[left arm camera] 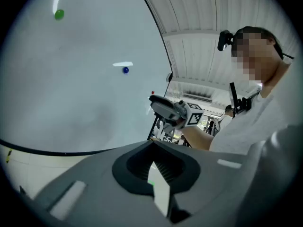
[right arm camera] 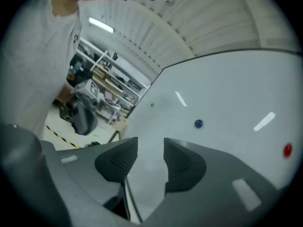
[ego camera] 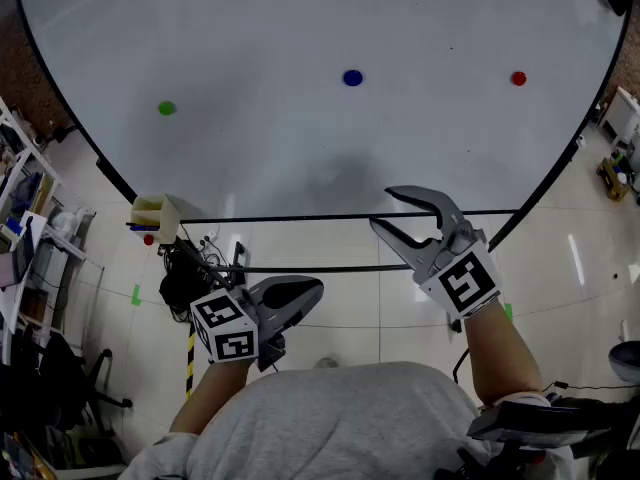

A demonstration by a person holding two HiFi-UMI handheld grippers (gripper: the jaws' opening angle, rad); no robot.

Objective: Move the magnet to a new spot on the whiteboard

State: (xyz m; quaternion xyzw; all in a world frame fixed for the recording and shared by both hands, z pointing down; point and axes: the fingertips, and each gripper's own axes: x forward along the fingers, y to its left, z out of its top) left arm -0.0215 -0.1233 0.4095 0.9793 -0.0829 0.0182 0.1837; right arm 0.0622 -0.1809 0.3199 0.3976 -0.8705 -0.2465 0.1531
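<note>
Three round magnets sit on the whiteboard: a green magnet at the left, a blue magnet in the middle and a red magnet at the right. My right gripper hovers before the board's lower edge, below the blue magnet, open with nothing between its jaws. The right gripper view looks past the open right gripper at the blue magnet and red magnet. My left gripper hangs lower, away from the board, shut and empty. The left gripper view shows the green magnet and blue magnet.
A pale marker box hangs at the board's lower left corner. The board's black stand bars run beneath the edge. Shelves with clutter stand at the far left, and yellow-black tape marks the floor.
</note>
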